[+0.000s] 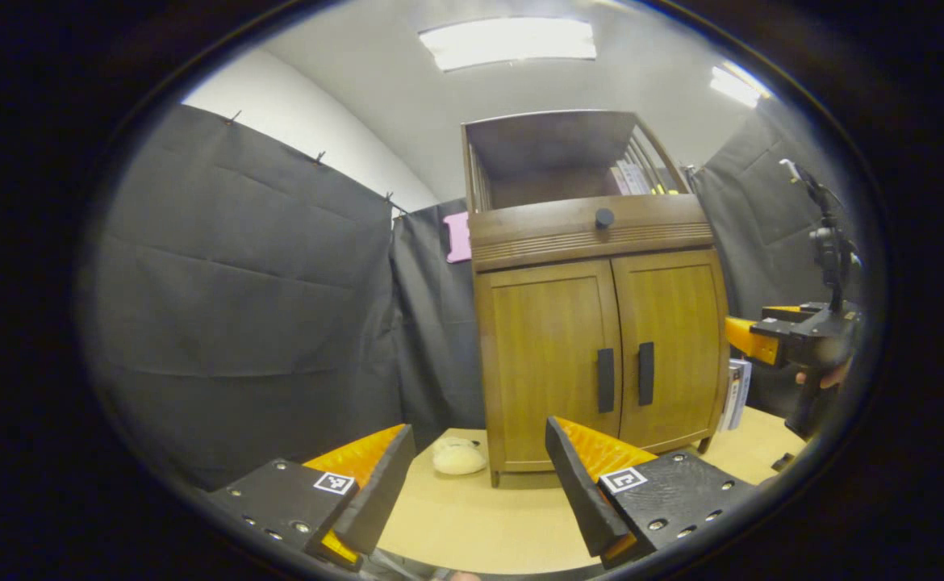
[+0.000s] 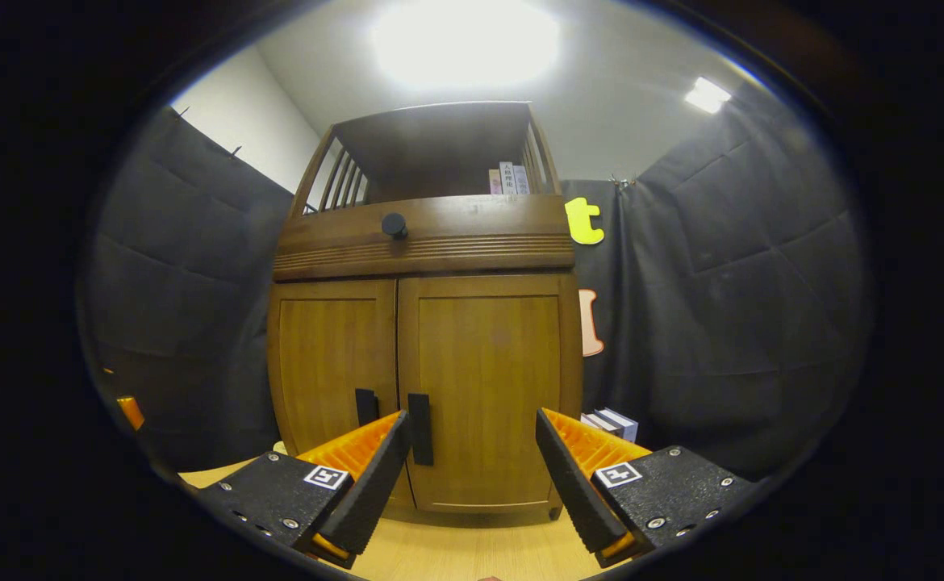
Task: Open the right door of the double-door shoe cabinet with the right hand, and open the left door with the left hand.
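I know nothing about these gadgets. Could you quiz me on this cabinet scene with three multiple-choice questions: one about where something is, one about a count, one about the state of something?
1. Where does the pale round object lie?
A. On the table, beside the shoe cabinet's lower left corner
B. On the top shelf
C. Between the right gripper's fingers

2. How many dark vertical handles are on the shoe cabinet doors?
A. One
B. Two
C. Four

3. What state are the two doors in?
A. Both shut
B. Right open
C. Both open

Answers:
1. A: the left gripper view shows it on the table by the cabinet's base.
2. B: left door handle and right door handle flank the centre seam.
3. A: both panels sit flush; the left gripper and right gripper are open, holding nothing.
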Motion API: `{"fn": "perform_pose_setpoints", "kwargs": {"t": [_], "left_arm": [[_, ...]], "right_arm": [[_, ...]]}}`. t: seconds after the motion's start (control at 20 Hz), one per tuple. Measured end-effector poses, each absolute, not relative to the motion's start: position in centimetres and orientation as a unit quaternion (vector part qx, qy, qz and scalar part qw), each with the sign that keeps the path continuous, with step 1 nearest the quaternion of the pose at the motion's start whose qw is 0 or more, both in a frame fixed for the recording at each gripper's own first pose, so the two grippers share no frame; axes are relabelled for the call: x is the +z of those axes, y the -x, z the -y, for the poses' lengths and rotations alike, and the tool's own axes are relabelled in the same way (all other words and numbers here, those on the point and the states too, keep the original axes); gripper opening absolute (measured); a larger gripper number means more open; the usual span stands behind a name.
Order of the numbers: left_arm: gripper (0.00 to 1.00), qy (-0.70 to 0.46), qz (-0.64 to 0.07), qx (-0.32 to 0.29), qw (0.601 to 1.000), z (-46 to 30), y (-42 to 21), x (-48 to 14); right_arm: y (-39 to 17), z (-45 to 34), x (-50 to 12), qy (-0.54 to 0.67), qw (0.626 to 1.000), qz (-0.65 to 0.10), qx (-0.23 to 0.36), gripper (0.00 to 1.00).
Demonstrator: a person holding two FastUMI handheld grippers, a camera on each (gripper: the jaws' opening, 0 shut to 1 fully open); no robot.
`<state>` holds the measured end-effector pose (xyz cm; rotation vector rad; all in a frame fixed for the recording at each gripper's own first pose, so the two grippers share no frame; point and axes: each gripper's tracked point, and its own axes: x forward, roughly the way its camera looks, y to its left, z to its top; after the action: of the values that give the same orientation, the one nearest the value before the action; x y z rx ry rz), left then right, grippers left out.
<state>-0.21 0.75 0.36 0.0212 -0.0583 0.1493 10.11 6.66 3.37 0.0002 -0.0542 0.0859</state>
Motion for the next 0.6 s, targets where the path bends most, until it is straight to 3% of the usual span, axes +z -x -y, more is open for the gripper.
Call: {"fn": "perform_pose_setpoints", "kwargs": {"t": [0.45,0.5,0.55,0.6], "left_arm": [[0.99,-0.016,0.030,0.123,0.992,-1.5,0.3,0.8],[0.88,-0.016,0.027,0.129,0.991,-1.6,0.2,0.7],[0.99,-0.016,0.024,0.135,0.990,-1.7,0.3,0.8],[0.99,-0.017,0.022,0.142,0.989,-1.8,0.3,0.8]], "right_arm": [[-16.9,-9.9,1.9,-0.009,0.998,0.014,0.061,0.95],[-17.8,-10.3,1.3,-0.010,0.998,0.007,0.063,0.95],[-18.5,-10.6,0.7,-0.011,0.998,0.001,0.064,0.95],[-19.3,-11.2,0.3,-0.011,0.998,-0.003,0.066,0.95]]}}
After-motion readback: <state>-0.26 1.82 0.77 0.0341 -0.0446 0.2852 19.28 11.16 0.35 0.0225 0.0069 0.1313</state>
